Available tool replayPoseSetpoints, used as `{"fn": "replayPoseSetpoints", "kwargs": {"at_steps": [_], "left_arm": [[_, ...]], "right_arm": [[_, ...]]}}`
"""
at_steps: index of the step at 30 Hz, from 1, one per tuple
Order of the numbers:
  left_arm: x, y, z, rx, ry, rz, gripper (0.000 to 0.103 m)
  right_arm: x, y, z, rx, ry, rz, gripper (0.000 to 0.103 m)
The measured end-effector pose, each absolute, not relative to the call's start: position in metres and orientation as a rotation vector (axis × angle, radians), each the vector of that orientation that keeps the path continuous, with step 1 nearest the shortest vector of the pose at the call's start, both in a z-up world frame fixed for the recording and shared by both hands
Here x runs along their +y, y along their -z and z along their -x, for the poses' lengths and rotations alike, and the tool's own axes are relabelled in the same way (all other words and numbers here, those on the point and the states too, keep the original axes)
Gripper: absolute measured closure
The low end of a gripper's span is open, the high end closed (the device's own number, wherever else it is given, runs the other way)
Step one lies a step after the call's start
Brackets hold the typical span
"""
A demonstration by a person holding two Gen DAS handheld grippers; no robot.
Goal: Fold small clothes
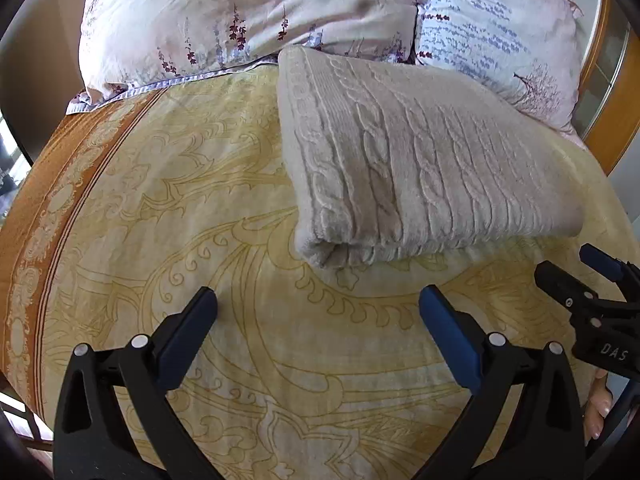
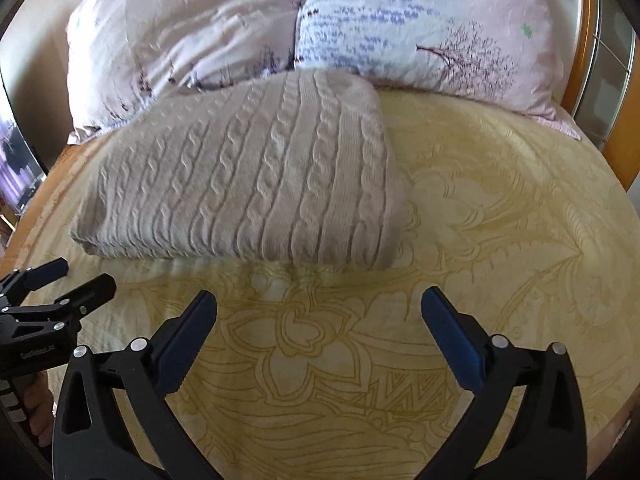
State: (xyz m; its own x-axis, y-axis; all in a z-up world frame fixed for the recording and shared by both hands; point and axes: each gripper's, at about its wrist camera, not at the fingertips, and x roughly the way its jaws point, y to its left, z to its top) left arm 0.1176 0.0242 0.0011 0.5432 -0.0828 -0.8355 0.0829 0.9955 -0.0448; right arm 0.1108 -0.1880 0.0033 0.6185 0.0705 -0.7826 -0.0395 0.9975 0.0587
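On the yellow patterned bedspread point(image 1: 160, 200) I see the beige cable-knit sweater point(image 1: 420, 168) lying folded into a thick rectangle, its far edge up against two floral pillows point(image 2: 420, 28). My left gripper point(image 1: 318, 304) hangs over bare bedspread just short of the sweater's near edge, jaws wide apart, nothing between them. My right gripper point(image 2: 319, 304) is the same, spread wide and empty, just beside the left one, clear of the sweater.

Left tongs point(image 1: 318, 300) and right tongs point(image 2: 319, 300) gape wide, empty, angled downward, side by side.
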Motion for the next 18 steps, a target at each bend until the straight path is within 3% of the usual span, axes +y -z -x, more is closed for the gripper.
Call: {"fn": "replayPoseSetpoints", "kwargs": {"at_steps": [18], "left_arm": [[0.0182,0.0029,-0.1221,1.025,0.071,-0.041,0.002]], "right_arm": [[-0.1818,0.0002,-0.1122,0.931,0.005,-0.012,0.001]]}}
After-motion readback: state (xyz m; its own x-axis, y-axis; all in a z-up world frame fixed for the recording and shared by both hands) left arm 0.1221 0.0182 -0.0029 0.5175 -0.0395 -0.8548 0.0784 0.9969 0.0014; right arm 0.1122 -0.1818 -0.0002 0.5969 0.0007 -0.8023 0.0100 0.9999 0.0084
